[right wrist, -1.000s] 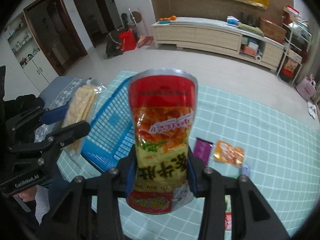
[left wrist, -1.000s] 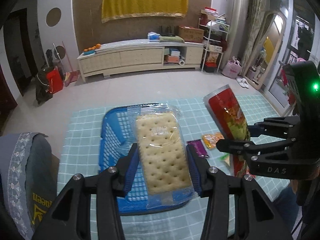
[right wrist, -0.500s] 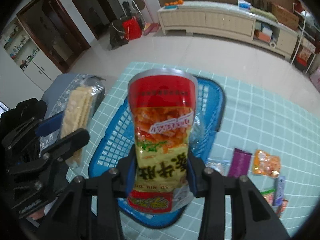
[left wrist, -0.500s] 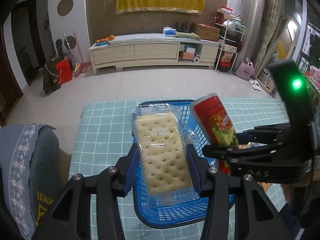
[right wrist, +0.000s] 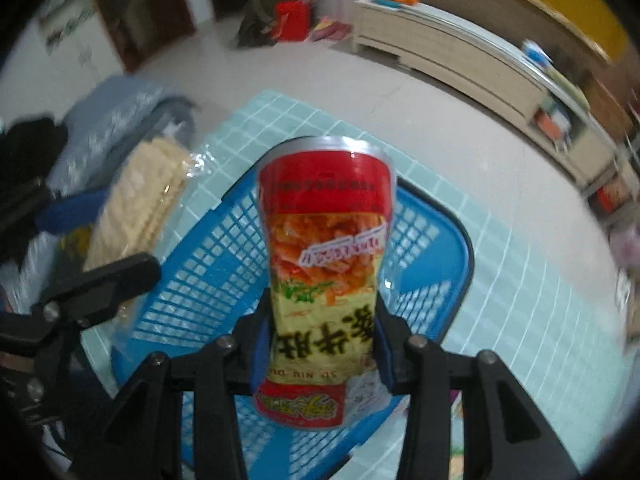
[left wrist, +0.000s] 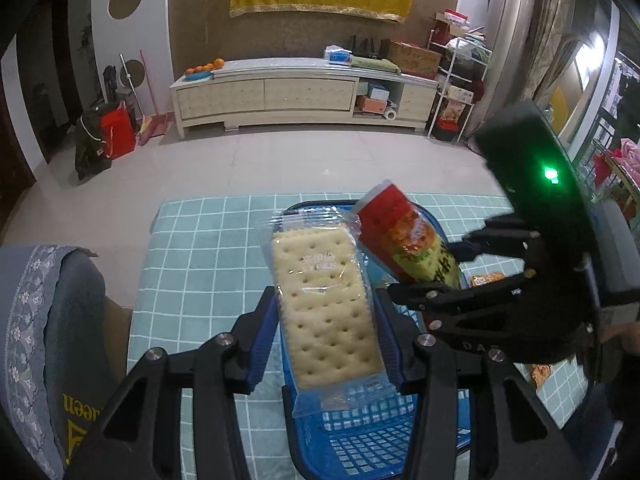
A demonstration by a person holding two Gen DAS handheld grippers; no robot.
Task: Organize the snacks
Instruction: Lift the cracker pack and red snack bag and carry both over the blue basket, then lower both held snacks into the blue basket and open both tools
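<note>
Both snacks over the blue basket (left wrist: pixel 360 440), ready for release.

We clamp the cracker pack (left wrist: pixel 326 308) in the left hand-held gripper (left wrist: pixel 326 340) and the red snack bag (right wrist: pixel 324 276) in the right hand-held gripper (right wrist: pixel 320 348), tilted down for dropping. Earlier, the red snack bag hung beside the blue basket.

— What covers the desk (left wrist: pixel 208 256)?
— A teal cloth with a white grid.
— And what sits on it?
— A blue mesh basket (left wrist: pixel 360 440), with small orange snack packets (left wrist: pixel 486 279) to its right.
</note>
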